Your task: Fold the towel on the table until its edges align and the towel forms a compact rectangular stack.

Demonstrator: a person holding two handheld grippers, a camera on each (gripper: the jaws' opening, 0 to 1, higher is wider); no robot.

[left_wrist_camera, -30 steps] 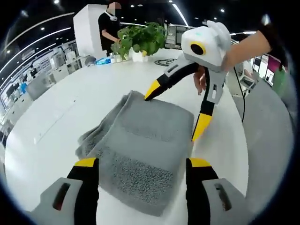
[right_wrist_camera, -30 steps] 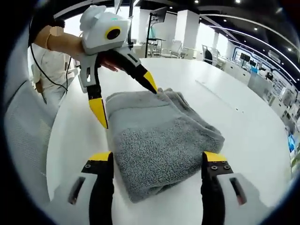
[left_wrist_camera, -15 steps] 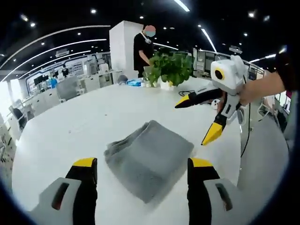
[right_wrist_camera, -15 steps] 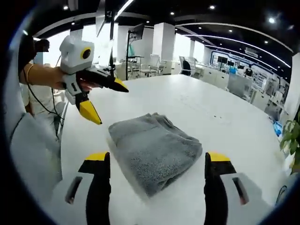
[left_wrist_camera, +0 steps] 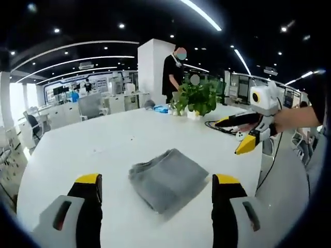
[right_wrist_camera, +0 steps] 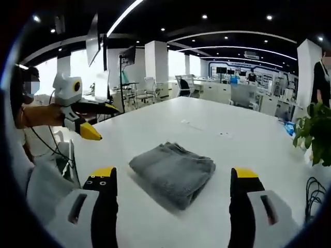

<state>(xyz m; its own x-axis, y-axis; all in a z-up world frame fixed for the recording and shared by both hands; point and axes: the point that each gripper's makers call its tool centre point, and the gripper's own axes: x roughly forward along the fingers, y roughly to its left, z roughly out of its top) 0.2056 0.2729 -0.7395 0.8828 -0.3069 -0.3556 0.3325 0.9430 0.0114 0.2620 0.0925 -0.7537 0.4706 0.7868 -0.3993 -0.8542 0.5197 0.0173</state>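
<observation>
Office lights and desks ring a wide white counter (left_wrist_camera: pixel 77 155), and you have bare surface on every side of the towel (left_wrist_camera: pixel 168 179). It lies folded into a compact grey rectangle near the middle, its long edges roughly lined up, layered folds showing along one side. Your left gripper (left_wrist_camera: pixel 155 194) hangs back from it, jaws spread wide with nothing between them; the towel sits in the gap ahead, untouched. Your right gripper (right_wrist_camera: pixel 173 186) stands the same way, jaws wide apart and empty, the towel (right_wrist_camera: pixel 173 173) well clear of both tips. Each gripper shows in the other's view, held up off the counter beyond the towel's far edge. A potted plant (left_wrist_camera: pixel 196 98) and a person (left_wrist_camera: pixel 173 72) stand at the counter's far rim.
</observation>
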